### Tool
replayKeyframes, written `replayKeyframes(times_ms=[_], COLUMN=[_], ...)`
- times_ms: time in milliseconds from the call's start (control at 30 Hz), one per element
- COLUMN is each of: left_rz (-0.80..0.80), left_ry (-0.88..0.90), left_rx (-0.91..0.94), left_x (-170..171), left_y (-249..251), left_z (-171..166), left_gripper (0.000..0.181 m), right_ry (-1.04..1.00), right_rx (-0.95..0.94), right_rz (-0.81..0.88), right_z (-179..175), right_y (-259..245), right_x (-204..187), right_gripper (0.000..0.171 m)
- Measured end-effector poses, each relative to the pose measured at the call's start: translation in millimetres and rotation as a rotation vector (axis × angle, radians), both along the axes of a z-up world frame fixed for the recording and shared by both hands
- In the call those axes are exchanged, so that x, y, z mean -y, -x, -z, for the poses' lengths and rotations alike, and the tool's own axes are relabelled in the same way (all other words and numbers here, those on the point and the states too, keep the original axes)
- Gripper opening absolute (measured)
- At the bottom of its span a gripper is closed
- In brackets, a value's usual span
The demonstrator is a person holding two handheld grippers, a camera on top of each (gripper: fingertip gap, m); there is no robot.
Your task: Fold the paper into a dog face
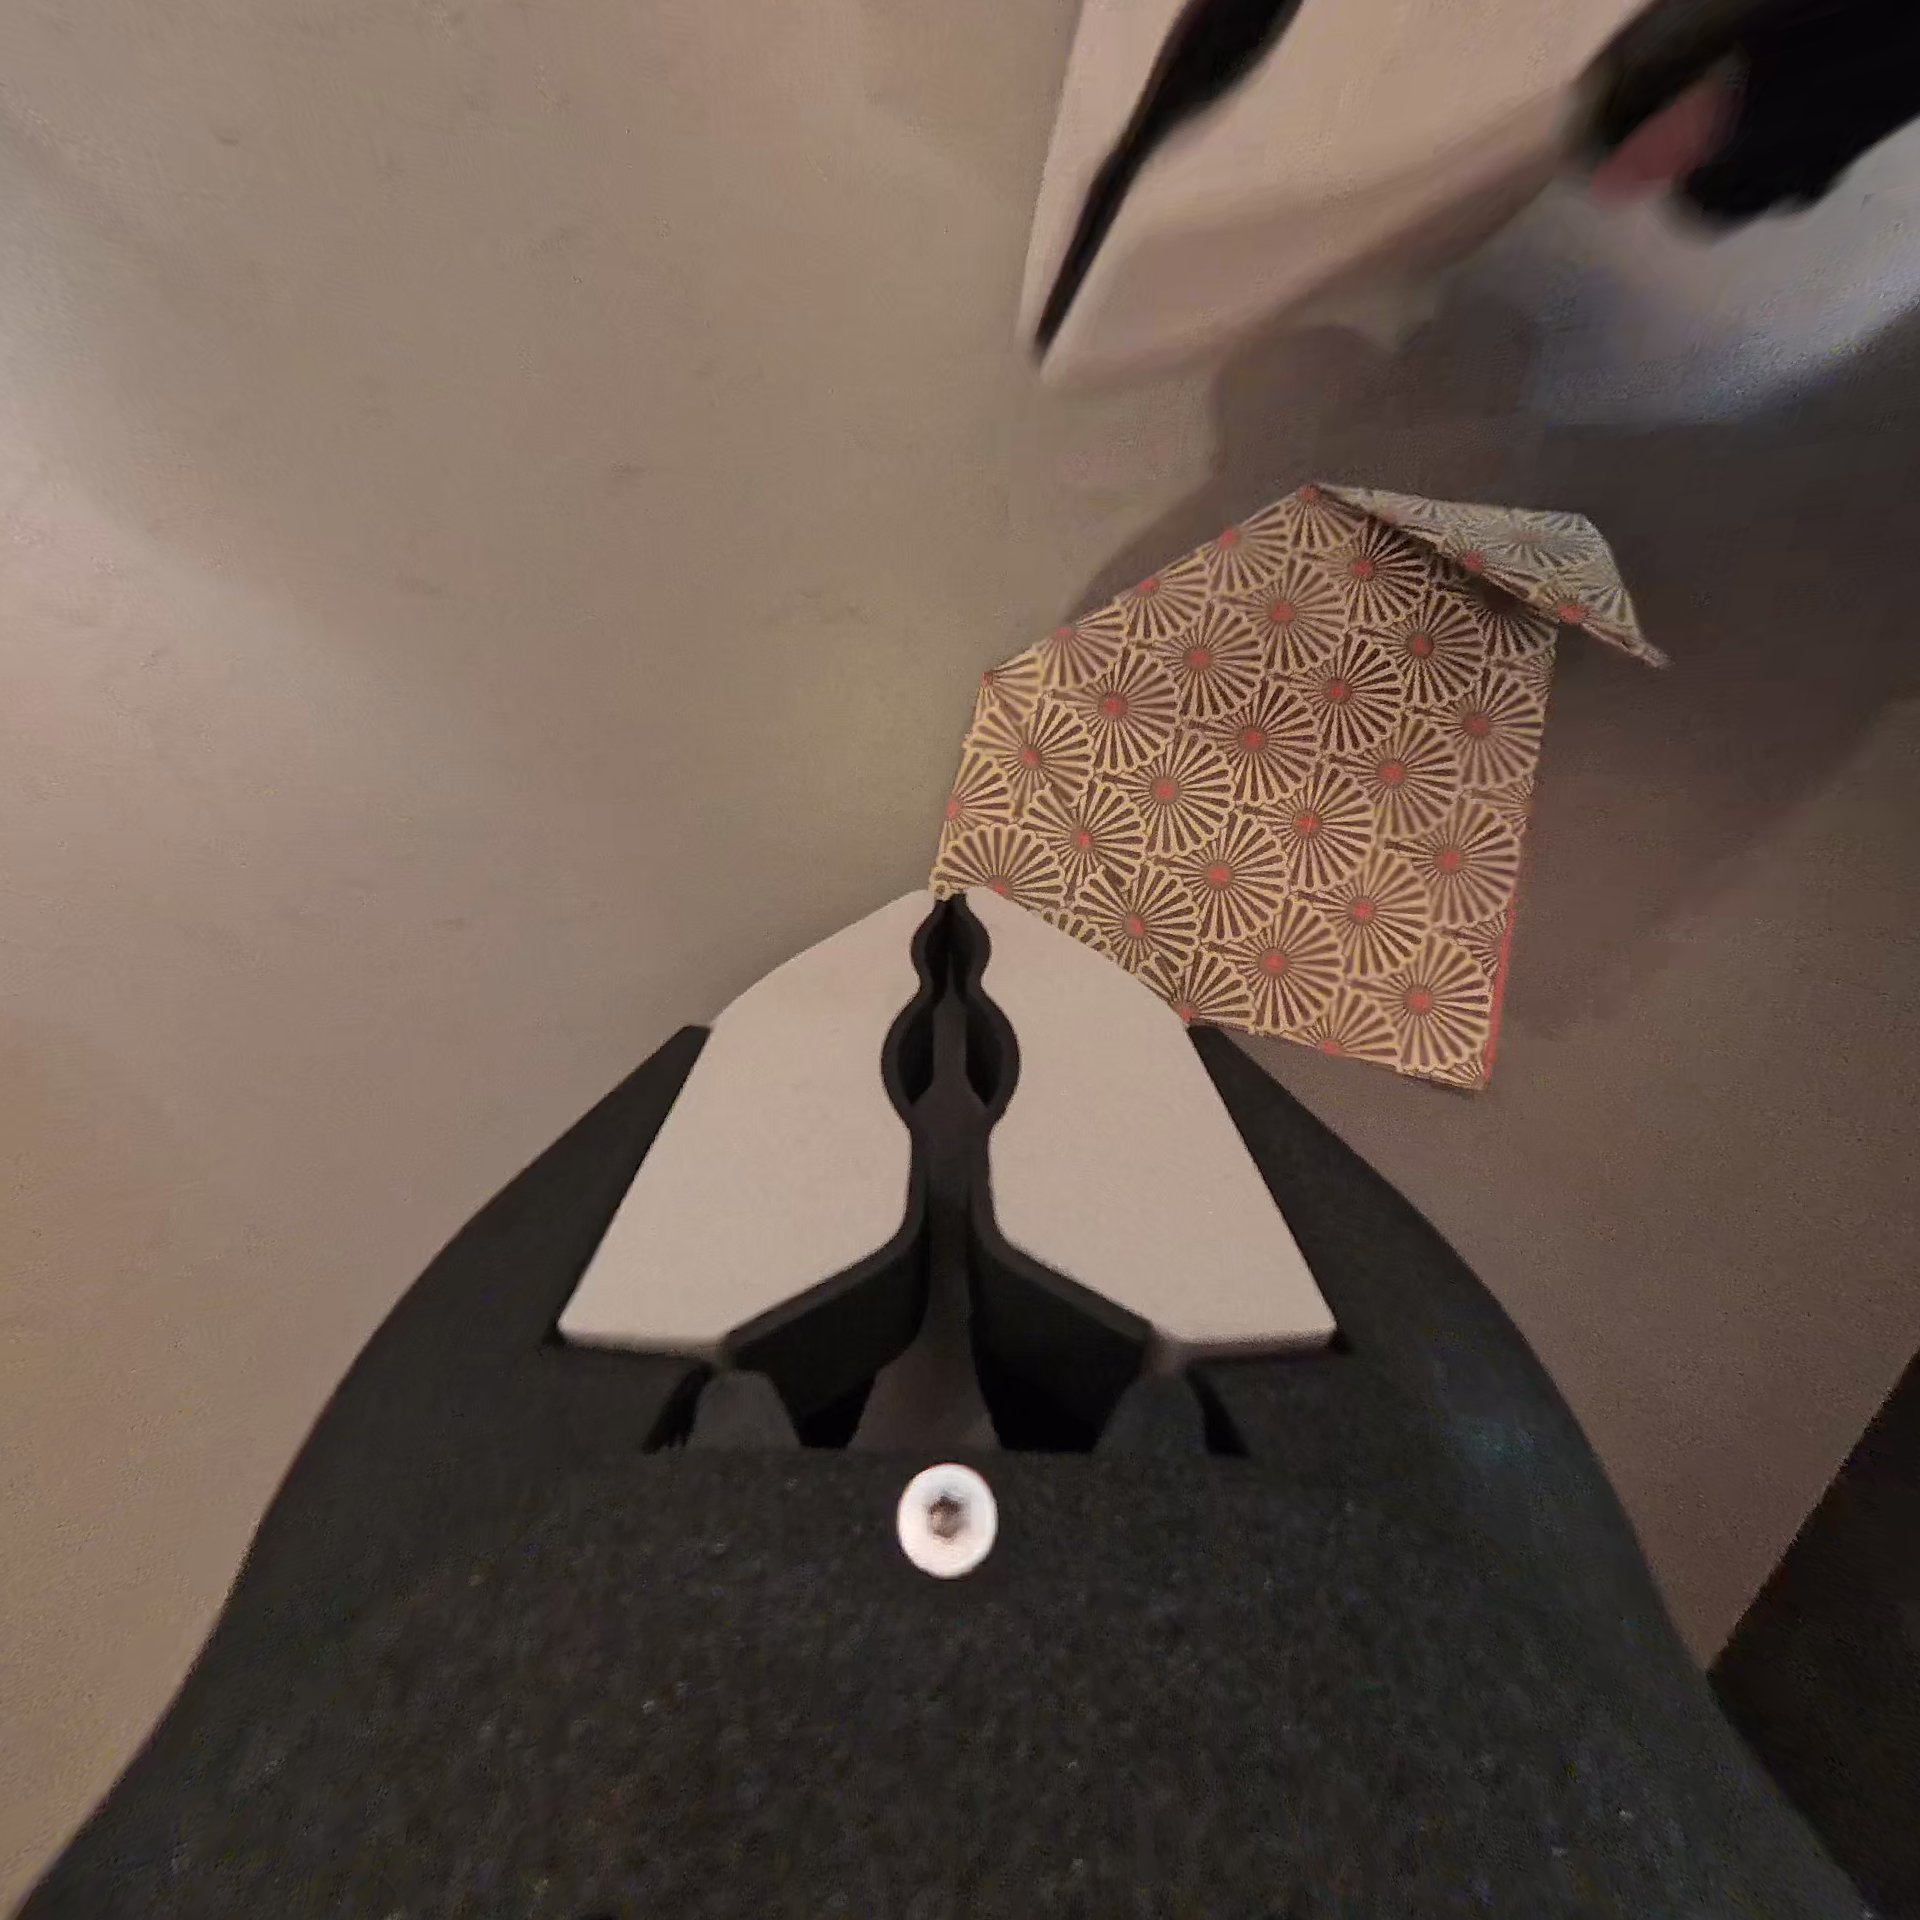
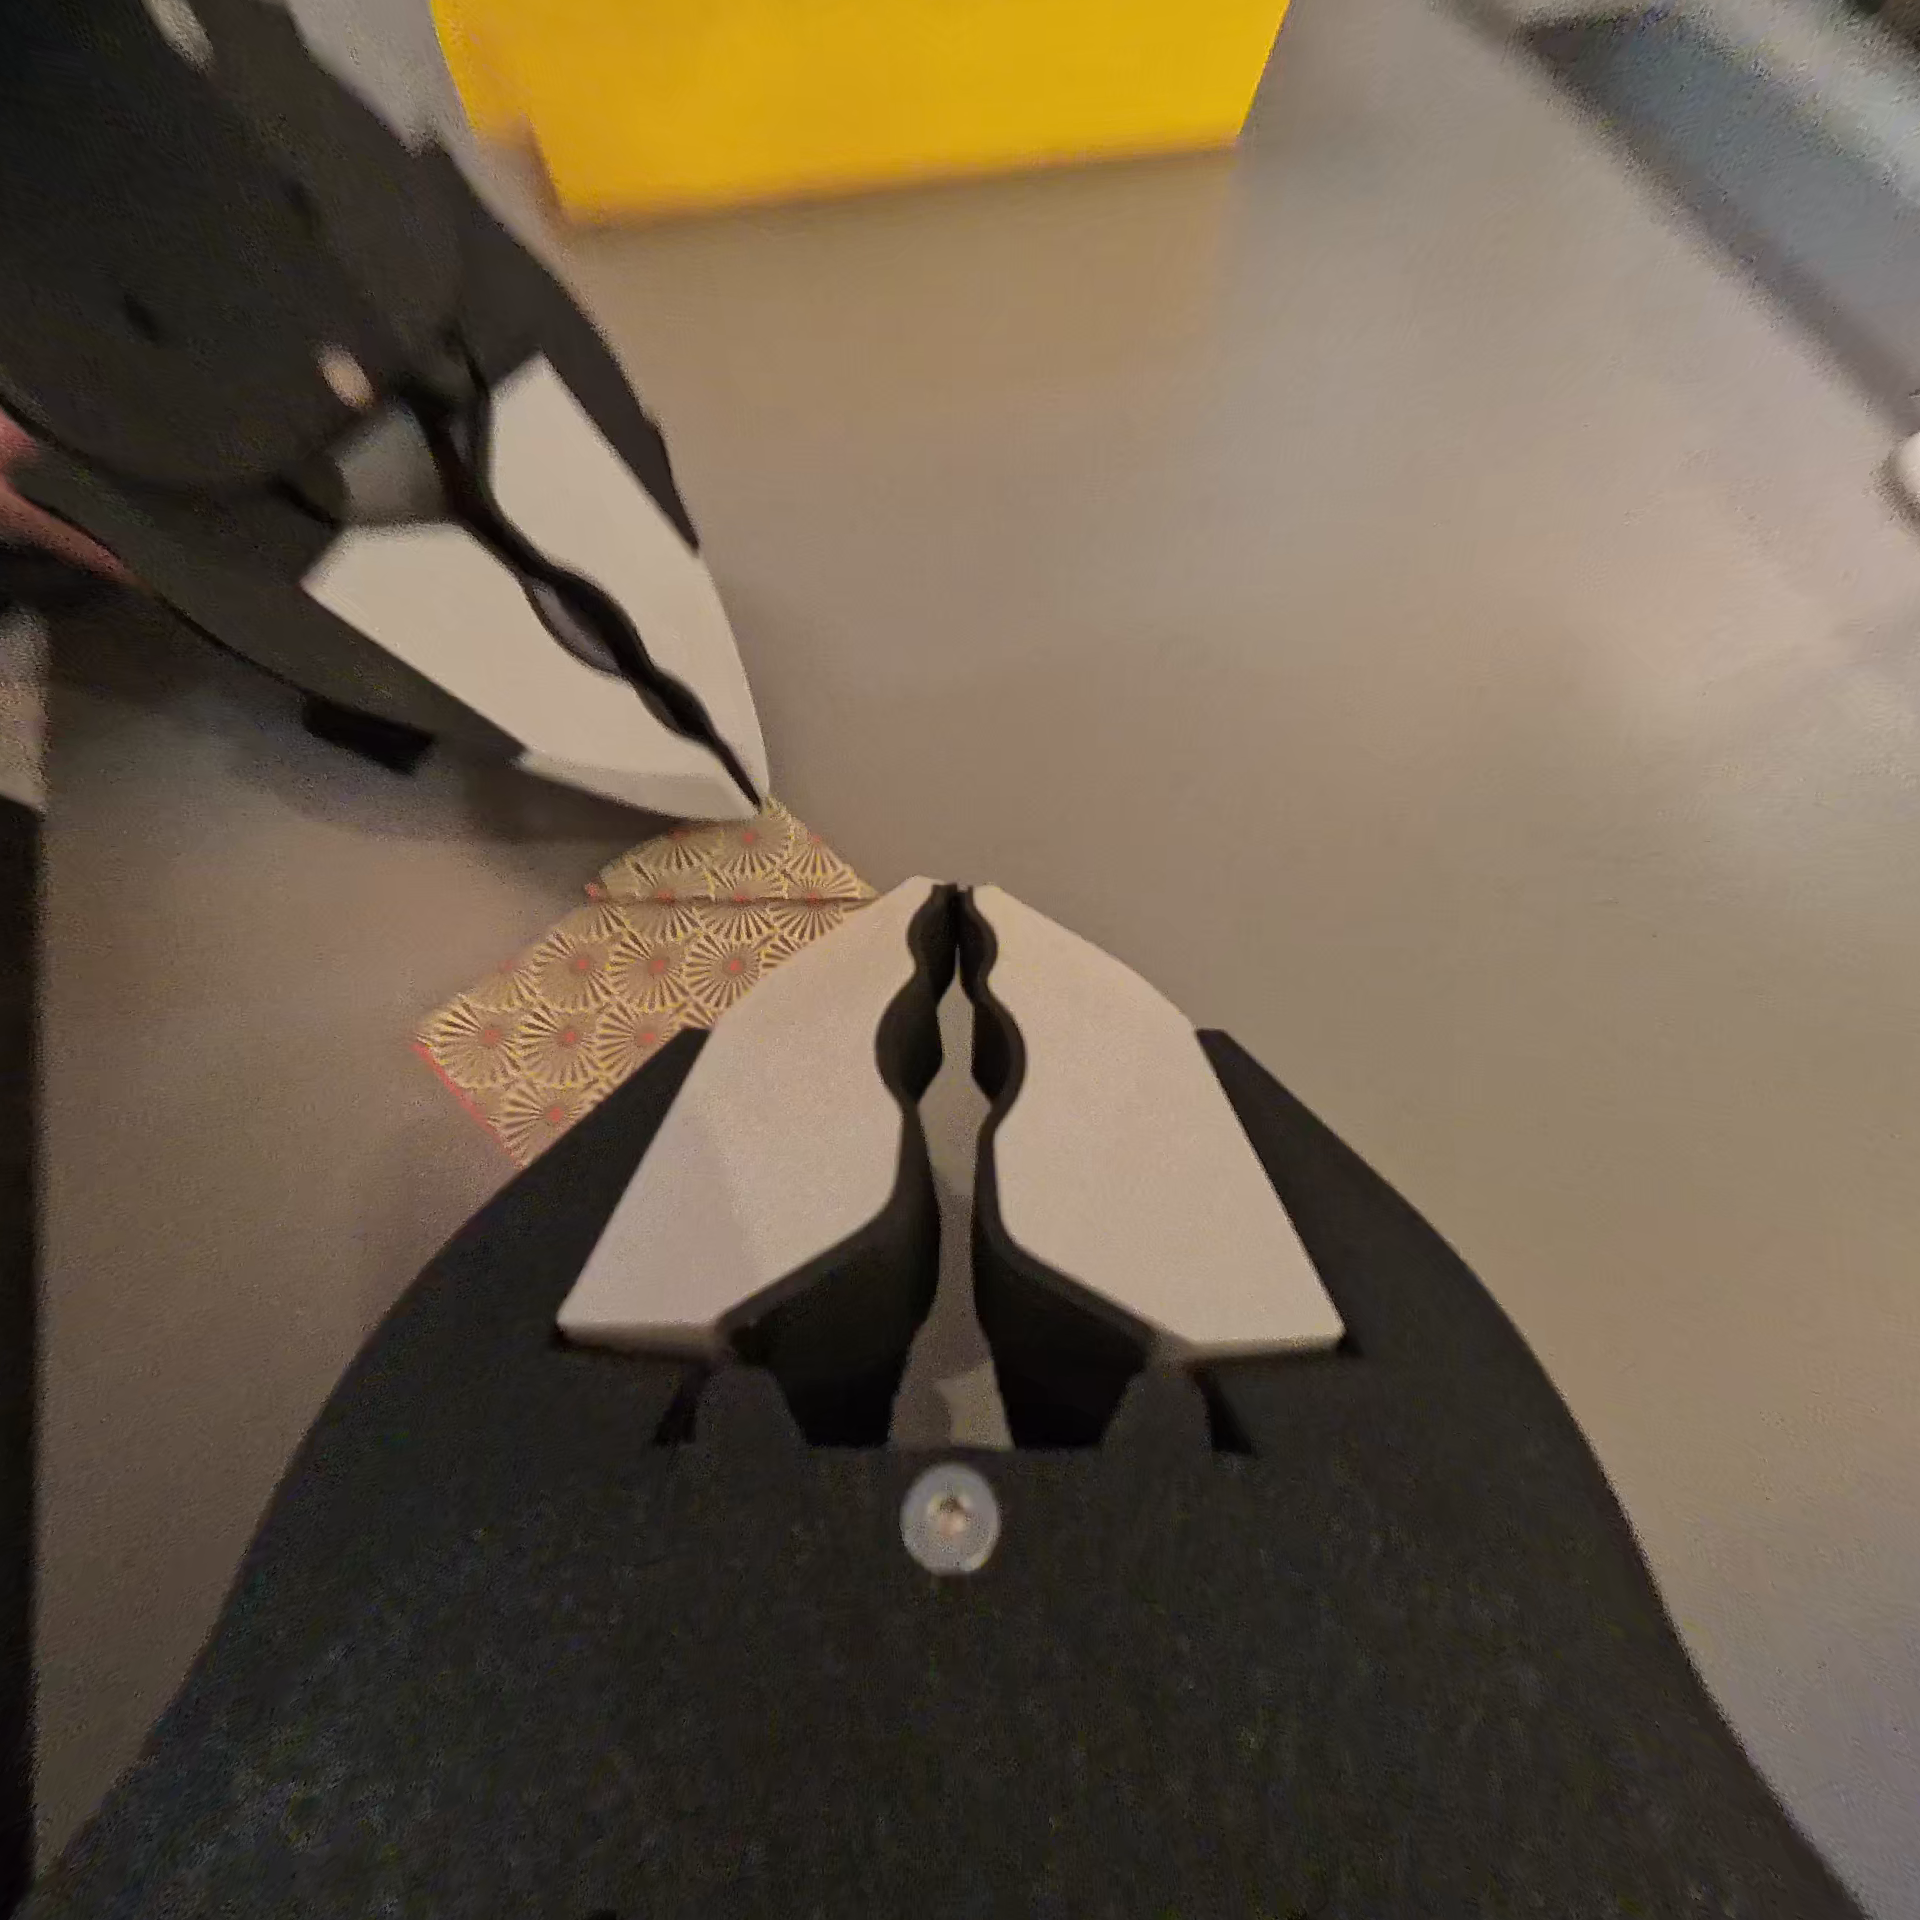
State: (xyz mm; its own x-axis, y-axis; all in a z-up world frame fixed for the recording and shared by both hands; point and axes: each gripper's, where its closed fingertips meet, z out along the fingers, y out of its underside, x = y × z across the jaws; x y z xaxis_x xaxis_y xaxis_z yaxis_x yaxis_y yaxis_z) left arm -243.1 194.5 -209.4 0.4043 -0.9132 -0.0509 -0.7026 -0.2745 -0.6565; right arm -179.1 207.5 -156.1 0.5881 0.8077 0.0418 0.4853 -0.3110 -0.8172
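Observation:
The paper (image 1: 1268,790) has a brown and cream flower pattern and lies part folded on the grey table (image 1: 416,623). One flap at its far end (image 1: 1527,561) is folded over. My left gripper (image 1: 951,906) is shut with its tips on the paper's near corner. In the right wrist view the left gripper (image 2: 762,805) pinches that corner, and the paper (image 2: 623,987) bends up there. My right gripper (image 2: 956,902) is shut and empty, just right of the paper. In the left wrist view it (image 1: 1049,343) is blurred above the far end.
A yellow box (image 2: 862,94) stands at the back of the table (image 2: 1299,623). A grey object (image 2: 1766,156) lies blurred at the far right. The table's edge shows as a dark strip at lower right in the left wrist view (image 1: 1829,1558). Spacing between my two grippers at the tips: around 9 centimeters.

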Motion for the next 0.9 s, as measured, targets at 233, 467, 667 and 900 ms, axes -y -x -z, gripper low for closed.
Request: replayKeyframes(times_ms=[233, 467, 667, 900], left_rz=[-0.131, -0.155, -0.118, 0.024], left_ry=[0.050, 0.051, 0.054, -0.008], left_rx=[0.041, 0.006, -0.022, -0.052], left_x=[10, 14, 30, 44], left_y=[5, 7, 12, 11], left_z=[0, 0, 0, 1], left_gripper=[0.000, 0.001, 0.004, 0.000], right_ry=[0.050, 0.000, -0.023, -0.048], right_rx=[0.069, 0.245, 0.264, 0.277], right_rz=[-0.111, -0.151, -0.167, -0.178], right_z=[21, 53, 54, 54], right_y=[-35, -18, -20, -25], right_x=[67, 79, 79, 77], right_gripper=[0.000, 0.000, 0.000, 0.000])
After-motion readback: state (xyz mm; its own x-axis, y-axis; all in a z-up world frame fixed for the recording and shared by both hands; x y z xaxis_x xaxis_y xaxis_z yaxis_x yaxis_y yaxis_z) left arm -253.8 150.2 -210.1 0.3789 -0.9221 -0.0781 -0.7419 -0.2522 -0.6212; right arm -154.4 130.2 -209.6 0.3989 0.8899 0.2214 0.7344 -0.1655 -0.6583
